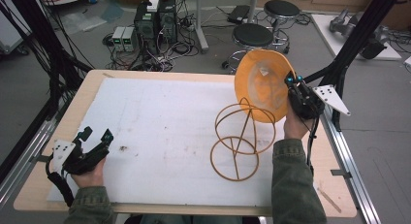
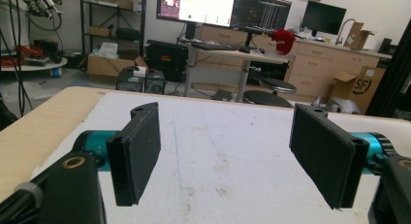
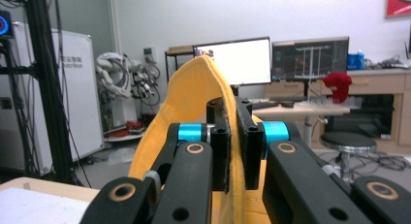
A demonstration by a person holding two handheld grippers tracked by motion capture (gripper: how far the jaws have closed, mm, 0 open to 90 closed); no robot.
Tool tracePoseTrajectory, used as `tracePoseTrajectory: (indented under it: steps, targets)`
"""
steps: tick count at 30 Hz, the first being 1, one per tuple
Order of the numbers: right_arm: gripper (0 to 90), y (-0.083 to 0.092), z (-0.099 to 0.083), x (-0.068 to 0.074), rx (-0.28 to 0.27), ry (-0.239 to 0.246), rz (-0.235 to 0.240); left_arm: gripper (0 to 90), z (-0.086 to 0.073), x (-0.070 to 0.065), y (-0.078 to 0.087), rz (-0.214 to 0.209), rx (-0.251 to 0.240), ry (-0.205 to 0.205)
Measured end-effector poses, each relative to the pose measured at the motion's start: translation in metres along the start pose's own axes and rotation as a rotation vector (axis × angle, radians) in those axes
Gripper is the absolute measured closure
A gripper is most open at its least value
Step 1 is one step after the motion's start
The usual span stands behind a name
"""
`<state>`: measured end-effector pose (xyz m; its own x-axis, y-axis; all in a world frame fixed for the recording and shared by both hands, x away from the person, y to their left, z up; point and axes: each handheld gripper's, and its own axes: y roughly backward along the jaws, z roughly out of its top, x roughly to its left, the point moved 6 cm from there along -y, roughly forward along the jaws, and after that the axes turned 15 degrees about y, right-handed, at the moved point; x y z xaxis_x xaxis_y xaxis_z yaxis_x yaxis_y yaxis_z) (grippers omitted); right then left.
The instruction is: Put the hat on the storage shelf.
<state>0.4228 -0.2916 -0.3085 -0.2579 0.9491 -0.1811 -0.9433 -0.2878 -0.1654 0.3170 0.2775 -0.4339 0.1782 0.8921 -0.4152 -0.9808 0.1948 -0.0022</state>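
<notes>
Our right gripper (image 1: 292, 83) has its jaws clamped tight on the rim of the yellow hat (image 1: 261, 83), held up on edge over the far right of the counter (image 1: 43, 151), just above the wire stand (image 1: 242, 139). We judge the soft brim could slip from so thin a pinch, or catch the stand's hoops and tip it. Our right forearm reaches forward, hand raised. Our left gripper (image 1: 96, 134) rests low near the front left, jaws wide apart and empty.
</notes>
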Motion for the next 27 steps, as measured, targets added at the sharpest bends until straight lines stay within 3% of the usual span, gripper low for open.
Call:
tracePoseTrajectory:
  steps: [15,18,27]
  targets:
    - [86.2,0.009,0.033,0.017,-0.07,0.039,0.058,27.4,0.001,0.0,-0.002,-0.007,-0.007,0.021]
    - [86.1,0.013,0.042,0.019,-0.097,0.023,0.097,27.4,0.001,0.0,-0.002,-0.007,-0.011,0.024]
    - [86.1,0.033,0.063,0.035,-0.158,0.044,0.188,27.4,0.003,0.001,0.001,-0.007,-0.016,0.029]
